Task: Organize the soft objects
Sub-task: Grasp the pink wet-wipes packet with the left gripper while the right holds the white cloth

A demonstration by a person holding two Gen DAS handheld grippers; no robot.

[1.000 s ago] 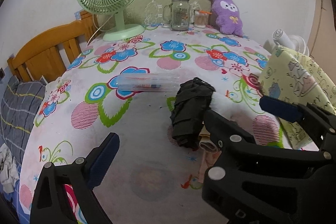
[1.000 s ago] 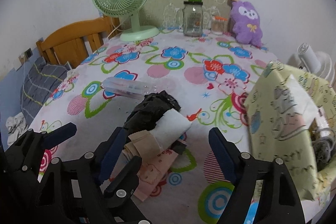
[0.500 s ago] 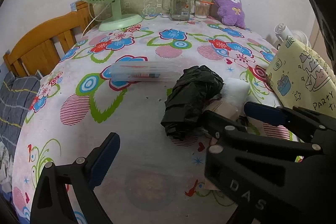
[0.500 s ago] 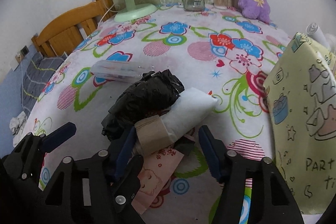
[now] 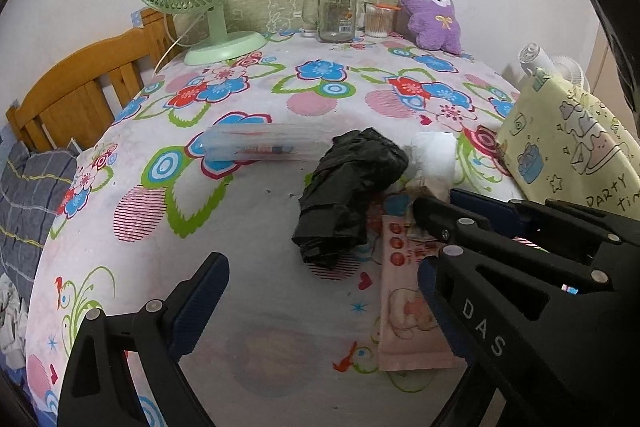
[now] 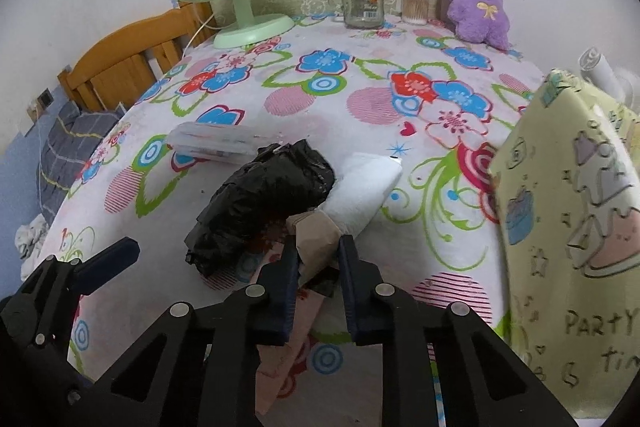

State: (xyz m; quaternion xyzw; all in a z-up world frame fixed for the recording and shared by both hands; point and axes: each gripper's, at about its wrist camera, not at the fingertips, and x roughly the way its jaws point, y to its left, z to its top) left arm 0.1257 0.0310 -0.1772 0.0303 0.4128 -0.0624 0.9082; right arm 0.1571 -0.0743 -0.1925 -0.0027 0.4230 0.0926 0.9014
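Right tongs (image 6: 318, 259) clamp white roll (image 6: 360, 187), pointing far-right

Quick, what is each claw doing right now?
Left claw: open, holding nothing.
Right claw: shut on the brown paper end of the white roll.

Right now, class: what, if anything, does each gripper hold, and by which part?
The right gripper pinches the white rolled cloth by its brown paper-wrapped end. The left gripper is open, holding nothing.
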